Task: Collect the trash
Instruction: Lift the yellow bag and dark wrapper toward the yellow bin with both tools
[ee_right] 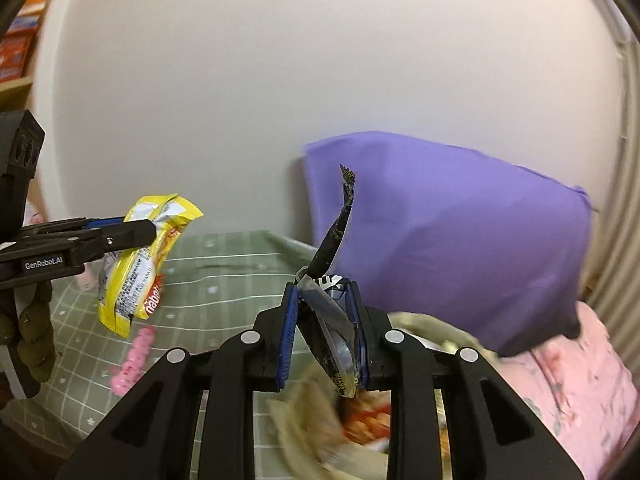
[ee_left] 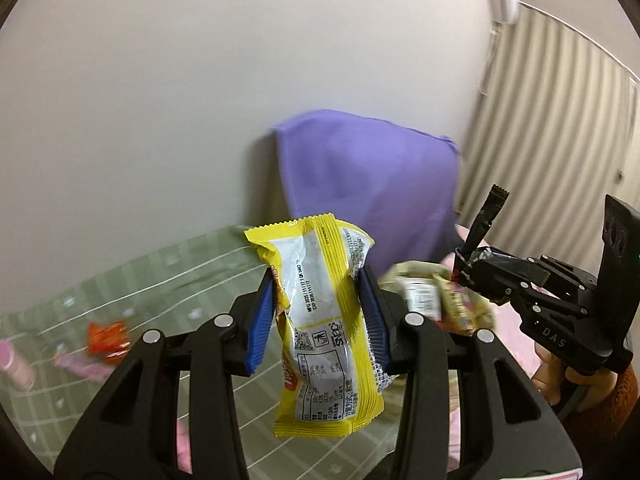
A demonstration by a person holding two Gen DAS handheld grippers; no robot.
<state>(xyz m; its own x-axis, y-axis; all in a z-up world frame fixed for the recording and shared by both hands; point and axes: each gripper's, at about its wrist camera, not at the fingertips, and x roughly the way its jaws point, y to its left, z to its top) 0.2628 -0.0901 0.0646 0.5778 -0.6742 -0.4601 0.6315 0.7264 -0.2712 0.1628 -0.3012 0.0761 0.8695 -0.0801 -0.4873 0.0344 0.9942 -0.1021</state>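
My left gripper [ee_left: 318,306] is shut on a yellow snack wrapper [ee_left: 326,320] and holds it above the green checked tablecloth [ee_left: 140,280]. The wrapper also shows in the right wrist view [ee_right: 140,264], with the left gripper [ee_right: 154,232] on it. My right gripper [ee_right: 324,328] is shut on a crumpled black wrapper [ee_right: 332,312] whose tail sticks up. In the left wrist view the right gripper [ee_left: 464,276] holds the black wrapper [ee_left: 486,220] at the right. A purple bag [ee_right: 452,232] stands against the wall behind both; it also shows in the left wrist view [ee_left: 372,184].
An orange wrapper [ee_left: 106,340], a pink wrapper [ee_left: 82,366] and a pink tube [ee_left: 16,364] lie on the cloth at the left. A beige wrapper [ee_left: 452,300] lies near the purple bag. A pink object [ee_right: 132,360] lies on the cloth. Pink floral fabric [ee_right: 580,392] is at the right.
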